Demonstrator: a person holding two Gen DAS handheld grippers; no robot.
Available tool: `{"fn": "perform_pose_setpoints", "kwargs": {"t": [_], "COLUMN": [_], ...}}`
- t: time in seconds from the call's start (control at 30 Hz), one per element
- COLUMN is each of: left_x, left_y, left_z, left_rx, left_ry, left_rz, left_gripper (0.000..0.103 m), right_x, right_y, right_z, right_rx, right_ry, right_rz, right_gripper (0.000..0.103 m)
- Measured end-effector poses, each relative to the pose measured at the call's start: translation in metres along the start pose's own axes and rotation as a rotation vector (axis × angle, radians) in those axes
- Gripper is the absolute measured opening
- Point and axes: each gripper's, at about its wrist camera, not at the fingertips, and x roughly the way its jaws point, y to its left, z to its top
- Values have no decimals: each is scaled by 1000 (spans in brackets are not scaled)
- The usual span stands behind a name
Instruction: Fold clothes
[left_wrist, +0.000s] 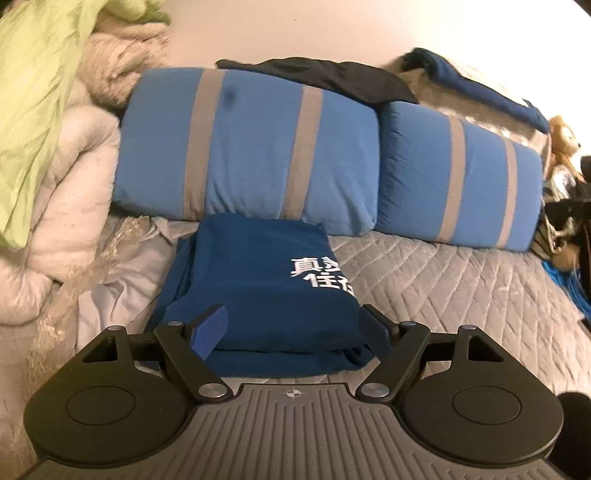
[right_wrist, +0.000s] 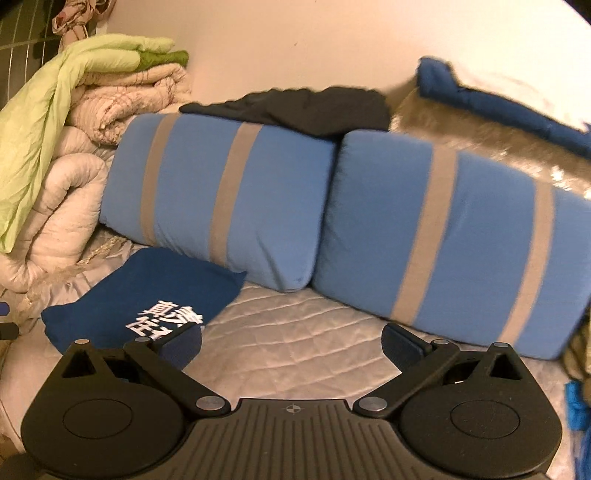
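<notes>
A dark blue shirt (left_wrist: 258, 291) with white printed characters lies folded into a neat rectangle on the grey quilted bed (left_wrist: 461, 295), just in front of the pillows. My left gripper (left_wrist: 291, 328) is open, its fingers straddling the near edge of the folded shirt without closing on it. In the right wrist view the same folded shirt (right_wrist: 147, 291) lies at the lower left. My right gripper (right_wrist: 291, 347) is open and empty over bare quilt (right_wrist: 295, 332), to the right of the shirt.
Two light blue pillows with grey stripes (left_wrist: 247, 147) (right_wrist: 436, 229) lie across the back. A black garment (right_wrist: 306, 107) and a dark blue one (right_wrist: 498, 107) lie behind them. Rolled cream quilts and a green sheet (right_wrist: 55, 147) pile at the left. Clutter sits at the right edge (left_wrist: 565, 206).
</notes>
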Motion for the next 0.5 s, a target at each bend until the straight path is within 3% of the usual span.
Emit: {"fn": "perform_pose_setpoints", "kwargs": {"t": [0.23,0.5], "left_x": [5,23], "left_y": [-5,12], "left_z": [-12,-37], "left_rx": [24,-13], "left_ry": [0,60], "left_rz": [15,50], "left_gripper": [83,83], "right_x": [-43,-57], "right_y": [-45,-95], "right_z": [-28,-88], "right_rx": [41,115], "right_ry": [0,62], "right_rz": [-74,-187], "right_gripper": [103,103]}}
